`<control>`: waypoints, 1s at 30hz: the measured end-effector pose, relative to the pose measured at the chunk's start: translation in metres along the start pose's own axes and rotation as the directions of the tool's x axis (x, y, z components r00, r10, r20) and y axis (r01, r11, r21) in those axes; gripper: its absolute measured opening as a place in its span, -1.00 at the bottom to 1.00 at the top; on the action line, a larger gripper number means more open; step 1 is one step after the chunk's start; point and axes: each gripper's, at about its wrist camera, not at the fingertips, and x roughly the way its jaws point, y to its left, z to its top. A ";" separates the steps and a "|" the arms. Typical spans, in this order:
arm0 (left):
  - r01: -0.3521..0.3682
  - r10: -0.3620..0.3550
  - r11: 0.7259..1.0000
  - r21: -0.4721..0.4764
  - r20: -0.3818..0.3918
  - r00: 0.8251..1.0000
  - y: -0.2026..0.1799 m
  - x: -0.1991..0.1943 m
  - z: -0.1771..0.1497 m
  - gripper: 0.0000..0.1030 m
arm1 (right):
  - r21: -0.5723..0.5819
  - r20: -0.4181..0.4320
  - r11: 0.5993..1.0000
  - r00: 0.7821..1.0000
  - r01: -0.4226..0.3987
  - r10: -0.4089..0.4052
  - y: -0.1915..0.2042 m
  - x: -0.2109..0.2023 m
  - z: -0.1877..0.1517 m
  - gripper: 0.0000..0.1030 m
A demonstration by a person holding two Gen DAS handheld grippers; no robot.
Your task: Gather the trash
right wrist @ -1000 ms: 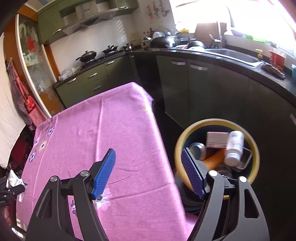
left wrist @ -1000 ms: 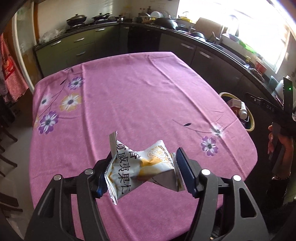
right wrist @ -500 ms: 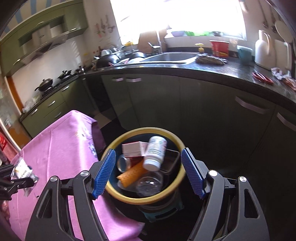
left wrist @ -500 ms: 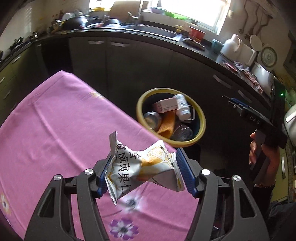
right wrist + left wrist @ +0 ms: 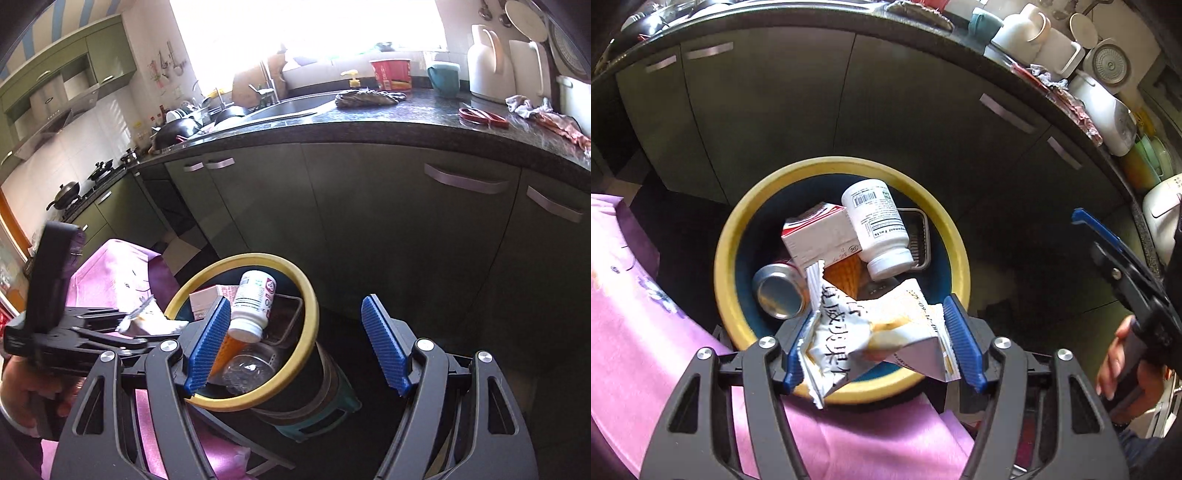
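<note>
Left gripper (image 5: 875, 343) clamps a crumpled snack wrapper (image 5: 871, 328) over the near rim of the yellow-rimmed bin (image 5: 727, 236), its jaws just easing wider. Bin holds a white pill bottle (image 5: 879, 225), carton (image 5: 820, 236), can (image 5: 779, 291). Right gripper (image 5: 295, 347) open, empty

Blown-out window (image 5: 306, 33) glare, dim cabinets (image 5: 369, 221), curved fisheye edges.

Crumpled white-orange snack wrapper (image 5: 871, 332) btwn blue fingers (image 5: 962, 347), over yellow-rimmed bin (image 5: 846, 168) w/ trash.
</note>
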 end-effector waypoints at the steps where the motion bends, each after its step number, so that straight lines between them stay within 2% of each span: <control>1: 0.006 -0.006 1.000 -0.003 -0.001 1.000 0.000 0.003 0.002 0.30 | 0.002 -0.001 1.000 1.000 0.000 0.000 -0.001 0.000 -0.001 0.42; 6: -0.013 0.014 1.000 -0.012 0.029 0.999 0.004 0.005 0.010 0.52 | 0.008 -0.003 1.000 1.000 -0.004 0.004 -0.002 0.001 -0.002 0.42; 11: -0.035 0.037 0.999 -0.016 0.093 0.995 0.001 -0.022 0.002 0.52 | 0.005 0.008 1.000 1.000 -0.007 0.007 0.002 -0.005 -0.001 0.42; 14: -0.101 0.100 0.995 -0.004 0.174 0.980 -0.006 -0.056 -0.015 0.56 | -0.003 0.013 1.000 1.000 -0.013 0.013 0.006 -0.009 -0.001 0.42; 18: -0.140 0.153 0.988 -0.066 0.277 0.949 -0.004 -0.108 -0.053 0.66 | -0.029 0.006 0.999 1.000 -0.025 0.025 0.016 -0.013 -0.002 0.42; 20: -0.165 0.191 0.981 -0.105 0.327 0.926 -0.002 -0.135 -0.077 0.74 | -0.047 0.003 0.998 0.999 -0.039 0.039 0.024 -0.016 -0.003 0.42; 25: -0.246 0.331 0.938 -0.244 0.418 0.846 0.005 -0.199 -0.141 0.81 | -0.121 -0.016 0.988 0.996 -0.094 0.093 0.055 -0.024 -0.011 0.49; 28: -0.288 0.430 0.892 -0.349 0.452 0.782 0.008 -0.234 -0.187 0.87 | -0.180 -0.039 0.972 0.989 -0.148 0.143 0.082 -0.031 -0.019 0.52; 30: -0.322 0.487 0.860 -0.395 0.454 0.746 0.008 -0.251 -0.213 0.87 | -0.221 -0.055 0.957 0.982 -0.190 0.182 0.103 -0.036 -0.027 0.59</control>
